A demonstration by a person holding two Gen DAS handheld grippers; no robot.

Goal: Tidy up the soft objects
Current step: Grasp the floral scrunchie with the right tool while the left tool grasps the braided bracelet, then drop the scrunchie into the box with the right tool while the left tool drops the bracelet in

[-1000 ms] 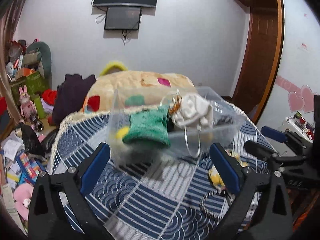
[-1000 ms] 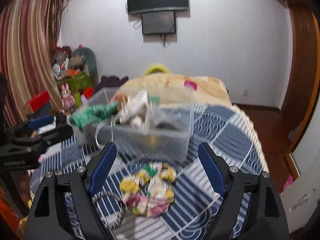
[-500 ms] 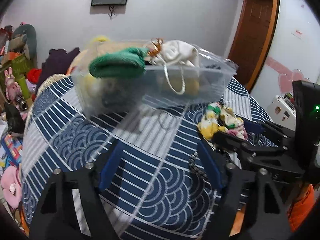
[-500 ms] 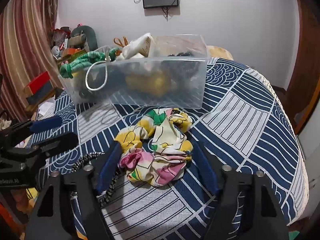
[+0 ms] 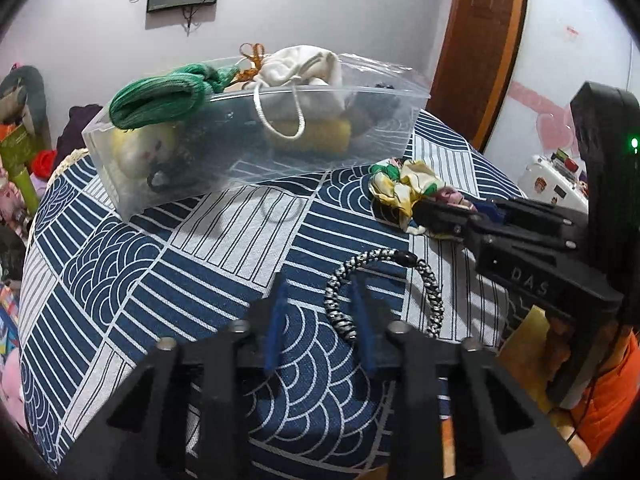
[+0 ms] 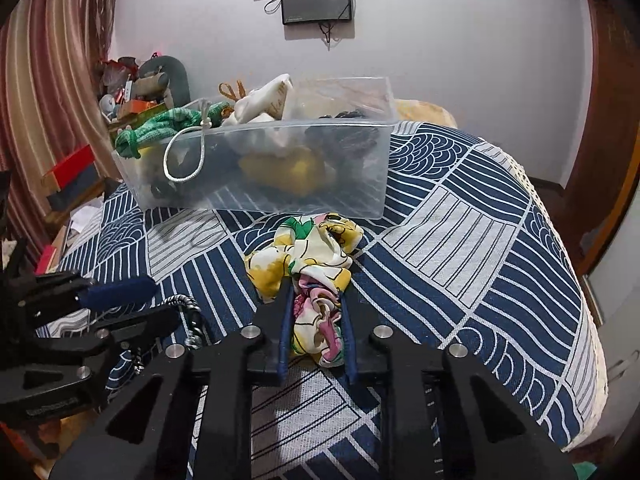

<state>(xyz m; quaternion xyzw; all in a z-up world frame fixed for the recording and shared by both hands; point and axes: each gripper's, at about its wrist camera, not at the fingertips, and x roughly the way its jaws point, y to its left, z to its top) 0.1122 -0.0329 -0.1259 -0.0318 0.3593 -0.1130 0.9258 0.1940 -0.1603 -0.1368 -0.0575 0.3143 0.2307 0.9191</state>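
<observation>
A clear plastic bin [image 5: 256, 152] [image 6: 280, 168] sits on the blue patterned cloth, holding a green knit item [image 5: 160, 96], a white drawstring pouch [image 5: 300, 68] and other soft things. My right gripper [image 6: 316, 304] is shut on a floral scrunchie [image 6: 308, 256], which also shows in the left wrist view [image 5: 404, 188]. My left gripper [image 5: 320, 296] has its fingers narrowed around the left side of a black-and-white braided hair tie [image 5: 384, 292] lying on the cloth; I cannot tell whether the pads press it.
The cloth-covered table [image 6: 480, 240] drops off at the right and near edges. Clutter, toys and boxes [image 6: 132, 92] stand at the left by the striped curtain. A wooden door [image 5: 480, 40] is at the back right.
Both grippers have lowered toward the table and closed from wide open. The right one has taken hold of the scrunchie; the left one has narrowed around the hair tie.
</observation>
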